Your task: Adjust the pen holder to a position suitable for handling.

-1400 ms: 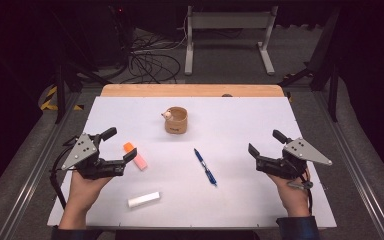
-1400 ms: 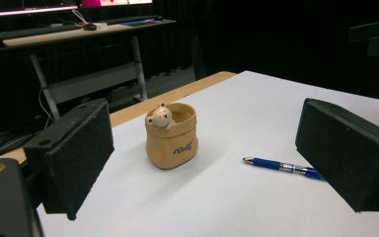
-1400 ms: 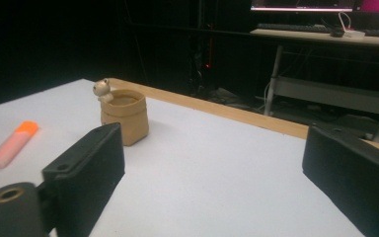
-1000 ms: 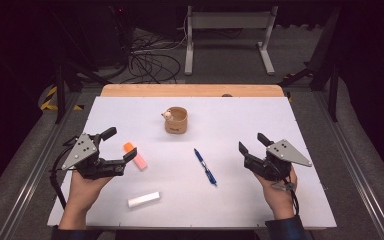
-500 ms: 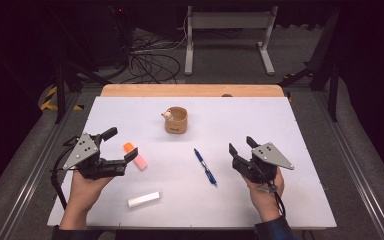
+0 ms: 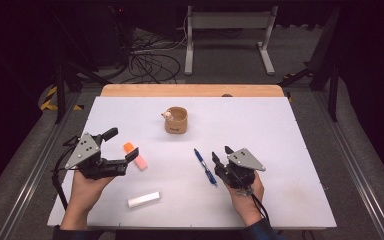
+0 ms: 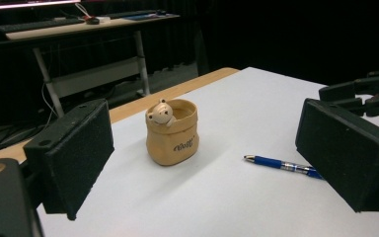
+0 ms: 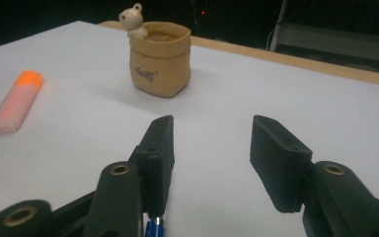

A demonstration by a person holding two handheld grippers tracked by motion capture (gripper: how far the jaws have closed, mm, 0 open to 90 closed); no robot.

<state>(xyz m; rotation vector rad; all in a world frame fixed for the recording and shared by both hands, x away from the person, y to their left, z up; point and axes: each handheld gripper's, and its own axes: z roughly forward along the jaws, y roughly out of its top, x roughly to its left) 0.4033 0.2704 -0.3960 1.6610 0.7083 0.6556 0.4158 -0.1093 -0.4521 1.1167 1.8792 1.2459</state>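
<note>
Just left of my right gripper (image 6: 220, 159) lies the pen (image 6: 205, 167), and that is the whole question for the next move. Its long axis runs from a tip nearer the cup (image 6: 176, 120) down toward my side of the table, slightly slanted, so it lies almost parallel to the jaws rather than across them. In the right gripper view the pen's blue end (image 8: 153, 229) peeks out beneath the jaw on that view's left, so I judge the pen sits off to that side of the gap, not yet between the pads. The jaws have just been closing and now stand half spread with nothing between them. I would need to slide toward the pen, away from the table's bare right part, and turn the wrist so the pads meet the barrel from both sides.

My left gripper (image 6: 122, 145) is wide open and empty, farther from the pen, beside the highlighter (image 6: 135, 155) on the cup's left. The right hand is clearly nearer.
</note>
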